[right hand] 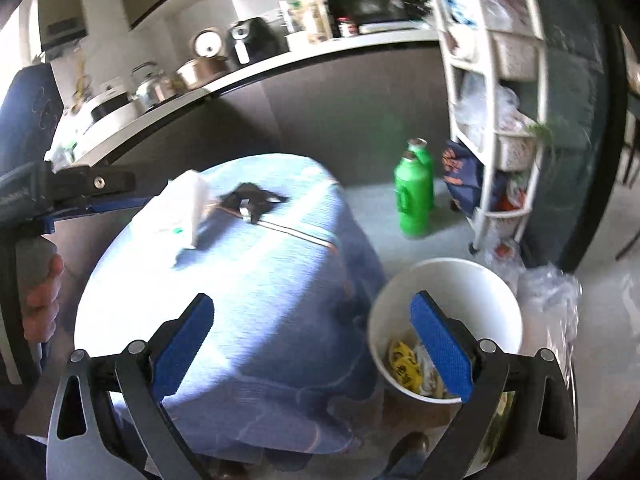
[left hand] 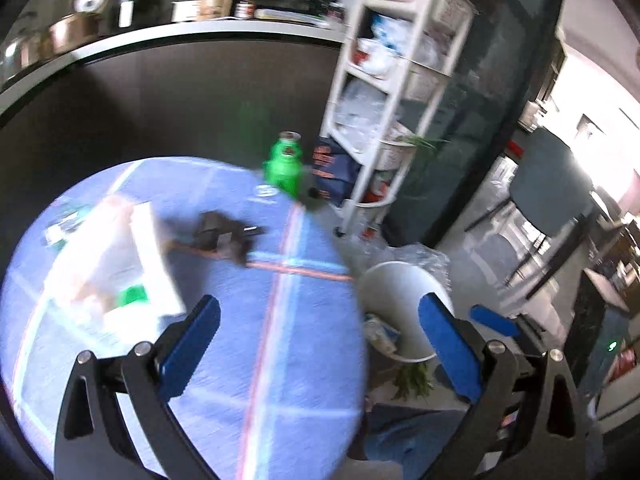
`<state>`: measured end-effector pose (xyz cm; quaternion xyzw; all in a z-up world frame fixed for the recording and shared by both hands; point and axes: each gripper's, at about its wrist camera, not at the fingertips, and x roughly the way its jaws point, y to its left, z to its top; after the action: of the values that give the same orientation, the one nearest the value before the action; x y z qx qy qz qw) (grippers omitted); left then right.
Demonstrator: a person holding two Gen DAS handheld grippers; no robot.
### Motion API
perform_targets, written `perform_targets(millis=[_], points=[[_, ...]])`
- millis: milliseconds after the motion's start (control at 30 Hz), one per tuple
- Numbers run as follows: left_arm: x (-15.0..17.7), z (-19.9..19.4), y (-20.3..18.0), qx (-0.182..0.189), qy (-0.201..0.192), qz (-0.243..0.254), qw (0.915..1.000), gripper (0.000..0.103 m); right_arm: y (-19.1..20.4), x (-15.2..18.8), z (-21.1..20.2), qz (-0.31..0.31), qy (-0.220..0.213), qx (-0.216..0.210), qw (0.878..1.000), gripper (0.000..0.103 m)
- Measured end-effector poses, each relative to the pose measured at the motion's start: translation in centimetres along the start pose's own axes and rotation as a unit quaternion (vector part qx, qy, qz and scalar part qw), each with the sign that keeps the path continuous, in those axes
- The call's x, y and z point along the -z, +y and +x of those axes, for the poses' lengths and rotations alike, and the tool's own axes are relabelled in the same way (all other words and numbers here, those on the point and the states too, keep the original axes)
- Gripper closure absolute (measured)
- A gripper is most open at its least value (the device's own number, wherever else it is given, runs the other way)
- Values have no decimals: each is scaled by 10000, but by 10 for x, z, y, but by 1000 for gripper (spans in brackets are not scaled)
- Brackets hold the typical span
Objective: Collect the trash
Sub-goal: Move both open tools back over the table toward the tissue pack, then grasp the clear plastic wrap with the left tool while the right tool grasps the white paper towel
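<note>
A round table with a blue cloth [left hand: 240, 340] [right hand: 256, 300] holds a white paper wrapper [left hand: 120, 260] [right hand: 180, 212] and a dark crumpled scrap [left hand: 224, 236] [right hand: 252, 198]. A white bin [left hand: 400, 304] [right hand: 452, 292] stands on the floor to the table's right, with wrappers inside. My left gripper [left hand: 320, 344] is open and empty above the table's right edge. My right gripper [right hand: 312, 344] is open and empty between table and bin. The left gripper also shows in the right wrist view [right hand: 80, 192], at the far left beside the wrapper.
Green bottles [left hand: 284, 164] [right hand: 414, 196] stand on the floor behind the table. A white shelf cart [left hand: 392, 92] [right hand: 504, 92] stands right of them. Crumpled clear plastic [right hand: 552, 292] lies by the bin. A dark counter [right hand: 280, 64] with kitchenware runs behind.
</note>
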<state>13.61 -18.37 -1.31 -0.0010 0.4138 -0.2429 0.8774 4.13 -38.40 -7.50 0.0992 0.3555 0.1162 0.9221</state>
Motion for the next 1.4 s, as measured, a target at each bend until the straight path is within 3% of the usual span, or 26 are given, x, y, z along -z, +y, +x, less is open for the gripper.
perform_targets(millis=[267, 400, 700, 1000, 1333, 1367, 1400], points=[[38, -45, 93, -499, -48, -937, 9943, 4, 56, -14, 14, -289, 81, 7, 9995, 8], [56, -58, 133, -675, -77, -1335, 9887, 4, 81, -21, 30, -413, 333, -115, 9985, 8], [76, -66, 183, -785, -76, -1489, 9857, 4, 130, -39, 82, -592, 693, -409, 9950, 10], [76, -57, 208, -699, -9, -1611, 9845, 4, 152, -69, 152, -540, 929, -480, 9930, 43], [58, -25, 210, -373, 180, -1534, 9873, 11, 153, -73, 209, -446, 1117, -377, 9920, 57], [56, -22, 208, -332, 199, -1505, 9878, 13, 152, -73, 214, -444, 1138, -374, 9918, 61], [54, -18, 205, -285, 217, -1462, 9886, 16, 151, -73, 217, -447, 1169, -384, 9914, 75]])
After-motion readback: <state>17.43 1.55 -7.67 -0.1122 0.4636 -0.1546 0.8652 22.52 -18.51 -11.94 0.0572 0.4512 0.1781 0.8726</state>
